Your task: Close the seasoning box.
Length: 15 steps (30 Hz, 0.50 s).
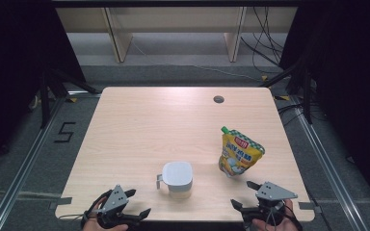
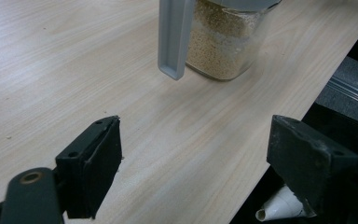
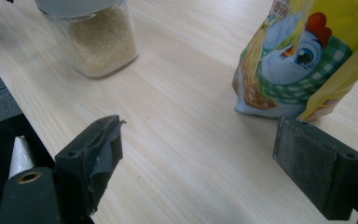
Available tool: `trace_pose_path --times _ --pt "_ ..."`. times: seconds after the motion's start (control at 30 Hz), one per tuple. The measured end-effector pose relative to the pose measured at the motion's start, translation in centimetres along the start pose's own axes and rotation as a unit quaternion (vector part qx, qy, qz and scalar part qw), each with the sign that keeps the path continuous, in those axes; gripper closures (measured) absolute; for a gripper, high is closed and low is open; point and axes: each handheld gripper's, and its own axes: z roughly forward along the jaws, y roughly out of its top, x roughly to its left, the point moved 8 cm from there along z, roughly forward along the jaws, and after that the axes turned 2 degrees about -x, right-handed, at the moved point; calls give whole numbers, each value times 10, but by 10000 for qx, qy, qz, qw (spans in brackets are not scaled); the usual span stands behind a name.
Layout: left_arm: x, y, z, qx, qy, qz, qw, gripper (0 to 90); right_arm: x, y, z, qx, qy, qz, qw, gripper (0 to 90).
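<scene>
A clear jar (image 1: 177,179) with a grey lid and a grey side handle stands near the table's front edge; it holds pale grains (image 2: 219,42) (image 3: 103,44). A yellow stand-up pouch (image 1: 238,152) with a green cap and a chicken picture (image 3: 303,60) stands to its right. My left gripper (image 1: 138,202) hovers at the front left, open and empty, pointing toward the jar's handle (image 2: 173,37). My right gripper (image 1: 244,194) sits at the front right, open and empty, just short of the pouch.
The light wooden table (image 1: 144,130) has a round cable hole (image 1: 218,99) at the back right. Its front edge runs close under both grippers. Dark floor, metal rails and shelving legs surround the table.
</scene>
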Motion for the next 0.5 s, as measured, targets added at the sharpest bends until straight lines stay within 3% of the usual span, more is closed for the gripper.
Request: trace_pose_path --times 0.03,0.07,0.13,0.17,0.2,0.27,0.3,0.33,0.37,0.43,0.5 --pt "2 -1 -1 77 -4 75 9999 174 0 0 0 14 10 -6 10000 167" --pt "0 -1 -1 76 10 -69 9999 174 0 -1 0 55 0 47 10000 167" --pt "3 -1 -1 78 -6 154 9998 178 1 -3 1 86 62 83 9999 167" --pt "-1 -1 1 5 -14 -137 9999 179 -1 -3 1 95 26 16 10000 167" --pt "-1 -1 1 5 -14 -137 9999 178 -1 -3 1 95 26 16 10000 167" --pt "1 -2 0 43 -17 -57 10000 178 -1 -3 0 115 11 84 9999 167" --pt "4 -1 0 60 6 107 9999 178 -3 -3 0 100 -29 28 9999 167" --pt "4 -2 0 89 23 131 9999 179 0 -4 -1 139 -40 204 9997 167" --pt "4 -2 0 89 23 131 9999 179 -2 -4 0 146 -45 135 9998 167" --pt "1 -1 0 34 5 -107 9999 179 -1 -4 0 163 1 158 9997 167" --pt "2 -2 0 47 17 -127 9999 179 -2 -5 1 167 53 86 9998 167"
